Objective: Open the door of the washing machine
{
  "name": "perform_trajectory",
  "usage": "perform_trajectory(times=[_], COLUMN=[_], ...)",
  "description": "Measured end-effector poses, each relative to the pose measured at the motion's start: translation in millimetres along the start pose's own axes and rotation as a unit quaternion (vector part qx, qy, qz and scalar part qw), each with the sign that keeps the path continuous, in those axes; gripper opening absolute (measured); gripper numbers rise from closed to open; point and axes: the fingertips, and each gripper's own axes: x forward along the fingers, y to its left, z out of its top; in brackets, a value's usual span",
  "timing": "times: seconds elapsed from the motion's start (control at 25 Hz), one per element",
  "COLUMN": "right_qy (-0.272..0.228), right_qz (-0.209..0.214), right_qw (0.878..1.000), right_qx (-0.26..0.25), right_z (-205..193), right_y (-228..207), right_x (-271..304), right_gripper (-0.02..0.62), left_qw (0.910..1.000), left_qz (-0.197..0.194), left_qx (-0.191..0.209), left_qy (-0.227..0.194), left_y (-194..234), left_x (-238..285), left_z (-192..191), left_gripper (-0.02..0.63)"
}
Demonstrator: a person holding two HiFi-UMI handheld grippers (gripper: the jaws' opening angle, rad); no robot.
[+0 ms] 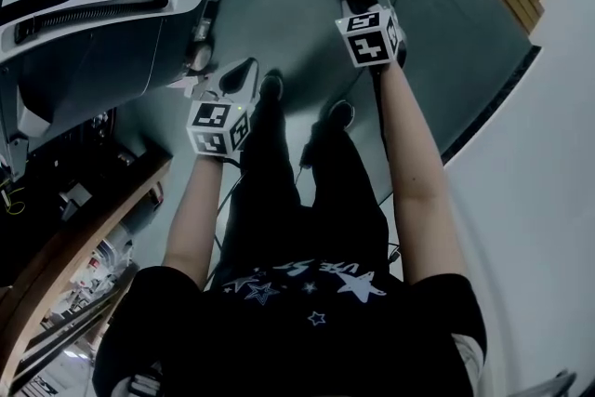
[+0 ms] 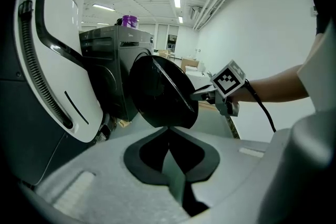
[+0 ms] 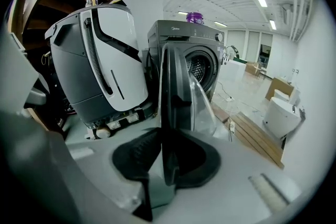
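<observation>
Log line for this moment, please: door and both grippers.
door: swung open from washing machine | right gripper: clamped on door edge | left gripper: shut, empty

The door (image 3: pixel 176 86) stands before the washing machine (image 3: pixel 184 34), a container (image 3: pixel 195 17) on top

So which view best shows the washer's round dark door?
Left gripper view: the round dark door shows nearly whole. The right gripper view sees it edge-on between its jaws; the head view, just a sliver.
</observation>
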Motion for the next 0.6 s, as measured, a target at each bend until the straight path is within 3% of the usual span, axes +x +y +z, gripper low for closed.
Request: perform_trajectory(times=[0.6], right_qy=[0.012], right_qz=[-0.037], right_qw=[0.997], right_qx=[0.061], right_z=[5], right_y=[84], right_x=[7], right_gripper=[0.082], left_qw=[0.9985], left_qz=[-0.047], left_qx=[-0.026], left_qy=[0.006], left_y=[52], left_x=[-27], left_z=[-36], left_gripper=[0.011])
